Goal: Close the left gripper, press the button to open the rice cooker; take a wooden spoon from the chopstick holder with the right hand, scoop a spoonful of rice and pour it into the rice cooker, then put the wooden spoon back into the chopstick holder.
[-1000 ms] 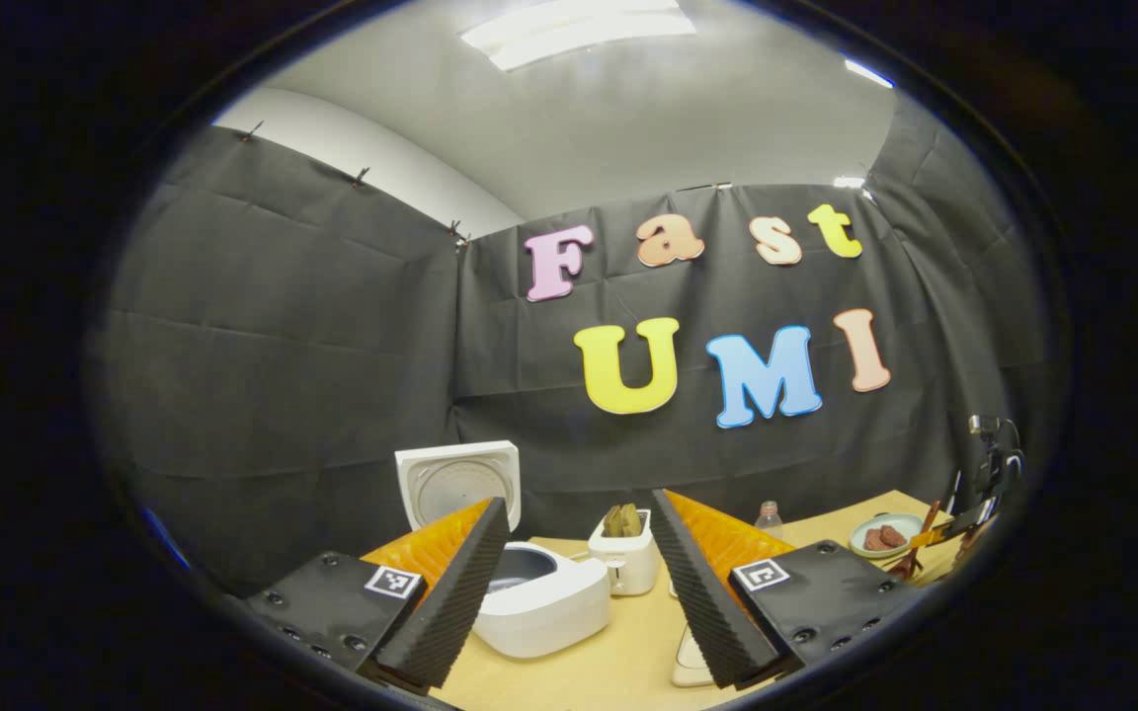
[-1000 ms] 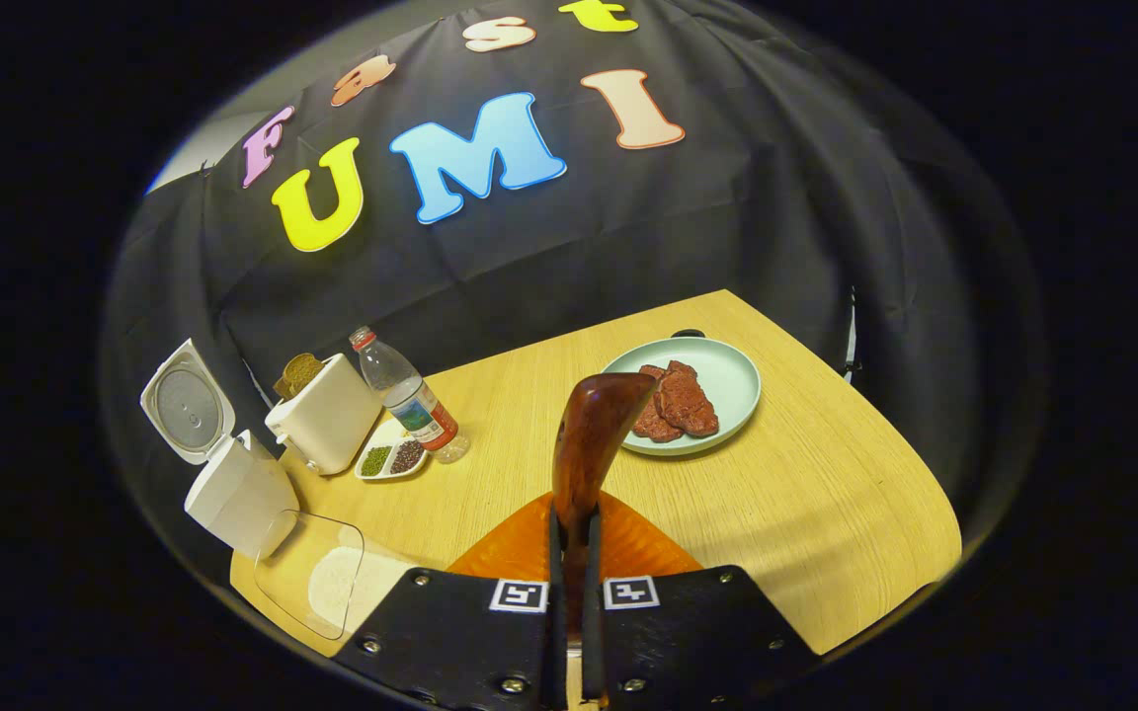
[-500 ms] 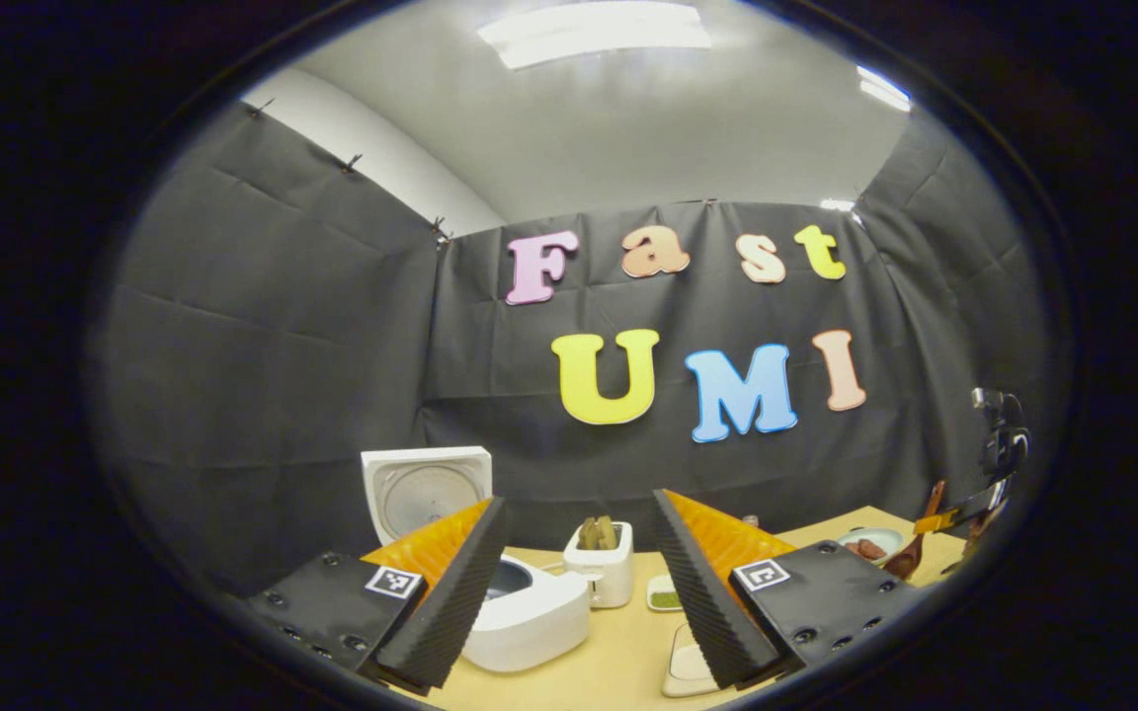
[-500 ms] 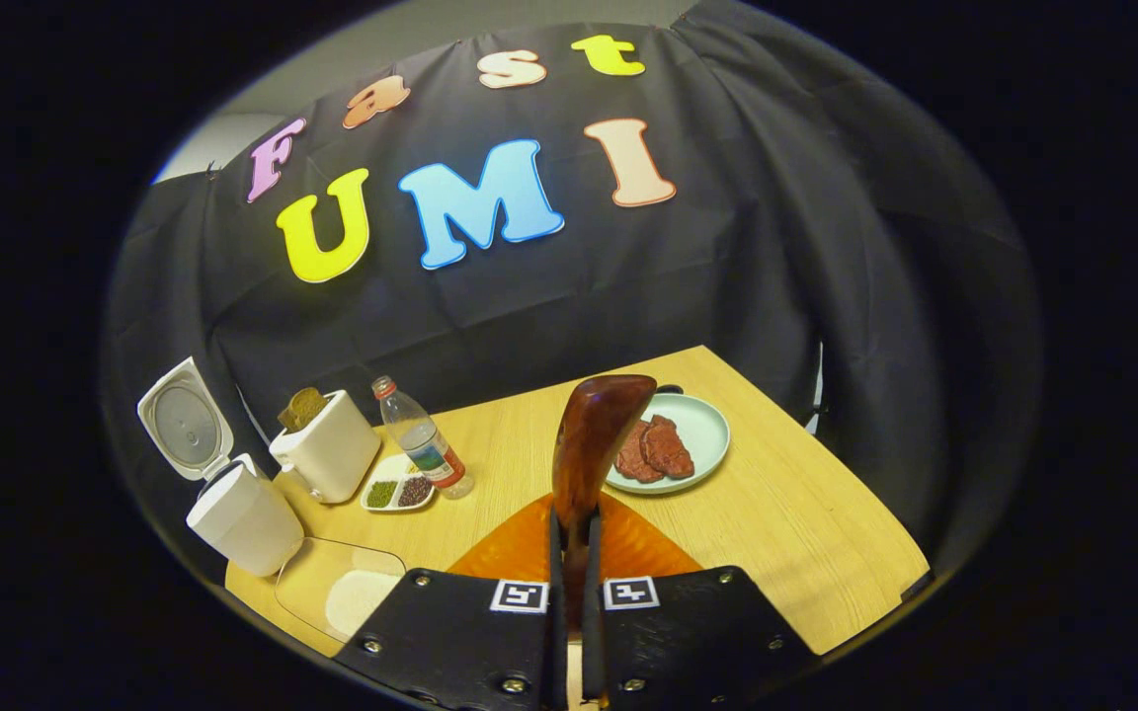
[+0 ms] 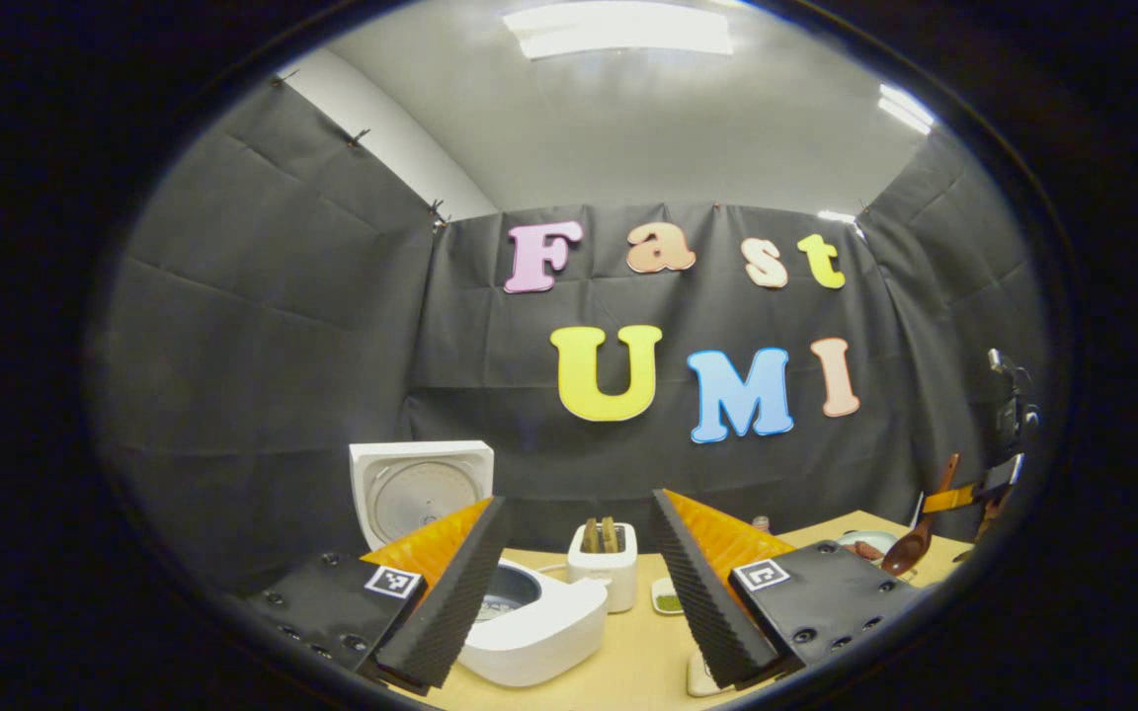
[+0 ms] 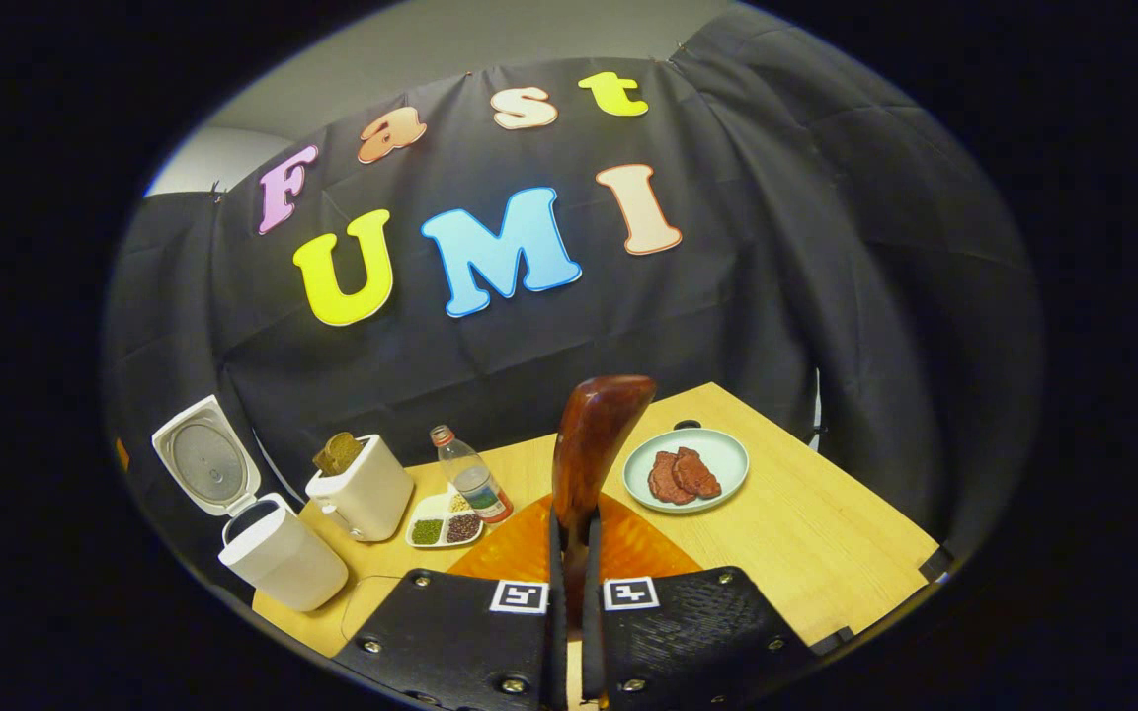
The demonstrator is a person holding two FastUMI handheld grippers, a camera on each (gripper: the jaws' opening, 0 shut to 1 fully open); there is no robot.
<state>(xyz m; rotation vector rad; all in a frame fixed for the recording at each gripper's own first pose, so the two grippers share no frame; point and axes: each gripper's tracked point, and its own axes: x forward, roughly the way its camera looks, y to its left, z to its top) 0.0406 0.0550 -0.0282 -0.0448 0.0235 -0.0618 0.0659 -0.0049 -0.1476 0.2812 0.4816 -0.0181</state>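
White rice cooker; reddish-brown wooden spoon; pale green plate; light wood-grain table.

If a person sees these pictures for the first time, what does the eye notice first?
Probably the dark wooden spoon, standing up in the middle of the right gripper view, clamped in the right claw. Next, the white rice cooker at the table's left edge, its lid raised. Behind the spoon lies a pale green plate with meat.

Staged kitchen booth: black cloth wall, wood table w/ toaster, rice cooker.
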